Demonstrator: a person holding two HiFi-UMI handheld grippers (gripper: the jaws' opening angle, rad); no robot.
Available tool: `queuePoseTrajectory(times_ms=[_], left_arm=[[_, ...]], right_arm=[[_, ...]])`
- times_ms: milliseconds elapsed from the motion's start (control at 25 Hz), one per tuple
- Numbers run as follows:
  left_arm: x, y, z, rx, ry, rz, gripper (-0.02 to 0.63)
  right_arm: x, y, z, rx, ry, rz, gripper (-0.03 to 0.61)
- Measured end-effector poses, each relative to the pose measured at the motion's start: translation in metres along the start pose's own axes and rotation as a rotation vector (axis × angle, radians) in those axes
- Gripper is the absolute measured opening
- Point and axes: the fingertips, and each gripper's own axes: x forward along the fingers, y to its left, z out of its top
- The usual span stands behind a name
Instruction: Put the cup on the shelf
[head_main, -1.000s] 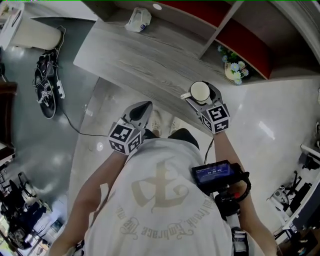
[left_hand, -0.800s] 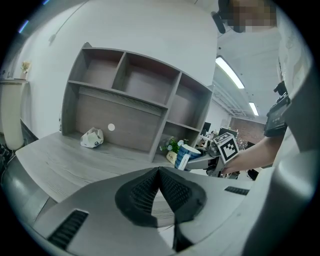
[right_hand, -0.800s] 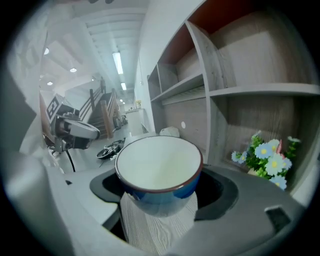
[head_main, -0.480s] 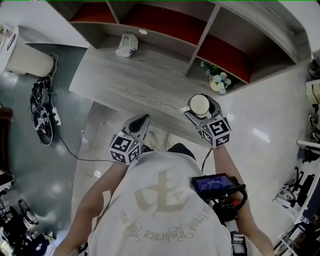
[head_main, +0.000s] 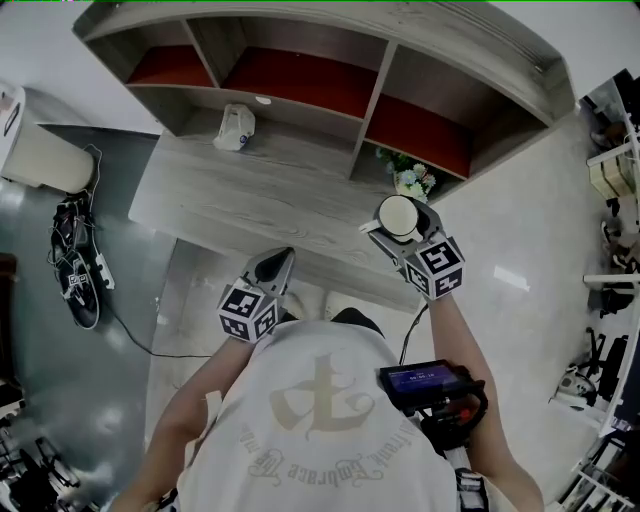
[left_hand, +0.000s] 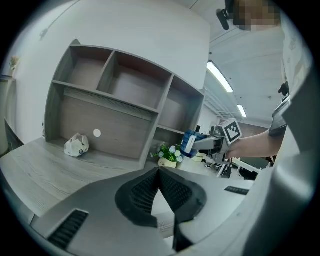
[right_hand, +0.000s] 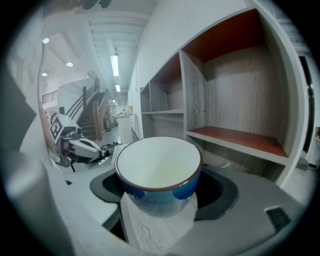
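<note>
A blue cup with a white inside and a dark red rim sits upright between the jaws of my right gripper, which is shut on it. From the head view the cup hangs over the right end of the wooden desk, just in front of the shelf. The shelf's lower right compartment is close ahead in the right gripper view. My left gripper is shut and holds nothing, low at the desk's near edge. The left gripper view catches the cup held at the right.
A small pot of flowers stands at the shelf's foot by the cup. A crumpled white bag lies at the desk's back. The grey wooden desk spreads left. Cables and gear lie on the floor at left.
The head view has tilted up, so the whole shelf now shows. My right gripper with the cup has come nearer the shelf and the flower pot. The left gripper stays low.
</note>
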Motion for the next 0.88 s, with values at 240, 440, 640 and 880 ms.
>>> queuePoseTrajectory(times_ms=[240,440,640,880], left_arm=[[0.002,0.003,0.012,0.013,-0.024,-0.005,0.002],[0.001,0.004,0.017,0.017,-0.033,-0.012,0.002],[0.001,0.009,0.019,0.017,-0.040,-0.011,0.002],[0.003,0.017,0.021,0.005,-0.044,0.000,0.002]], right_arm=[[-0.003,-0.015,0.033,-0.017,-0.020,-0.015,0.400],[-0.006,-0.030,0.065,-0.027,-0.046,-0.028,0.400],[-0.004,-0.056,0.097,-0.010,-0.080,-0.079,0.400],[0.001,-0.097,0.124,0.024,-0.084,-0.189,0.400]])
